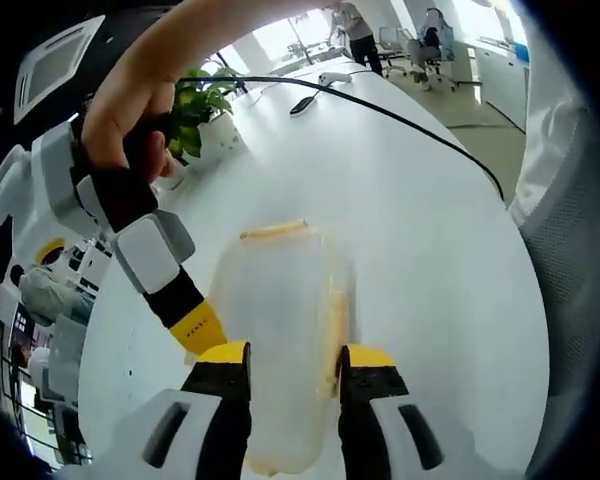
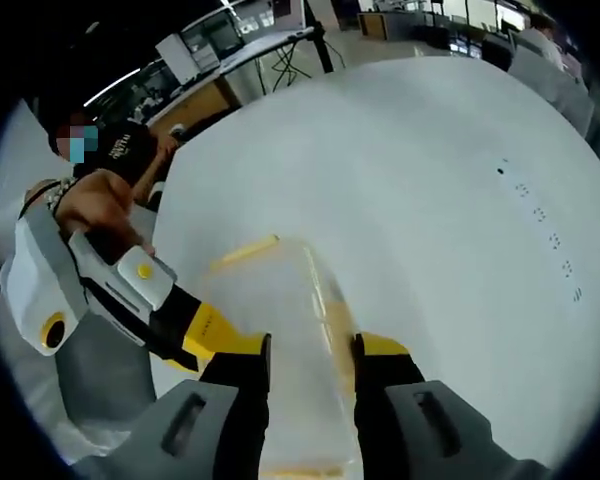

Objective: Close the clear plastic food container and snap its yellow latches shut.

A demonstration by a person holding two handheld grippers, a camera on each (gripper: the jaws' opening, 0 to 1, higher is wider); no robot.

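A clear plastic food container [image 1: 280,340] is seen lying on a white table [image 1: 430,230], its long axis running straight away from the left gripper [image 1: 294,372] — a yellow latch [image 1: 273,230] marks the far end, another the right long side [image 1: 334,325]. The left jaws are spread, straddling the near end without visible clamping. In the right gripper view the container [image 2: 280,330] likewise sits between the parted jaws of the right gripper [image 2: 311,362]. Both grippers are judged about equally near.
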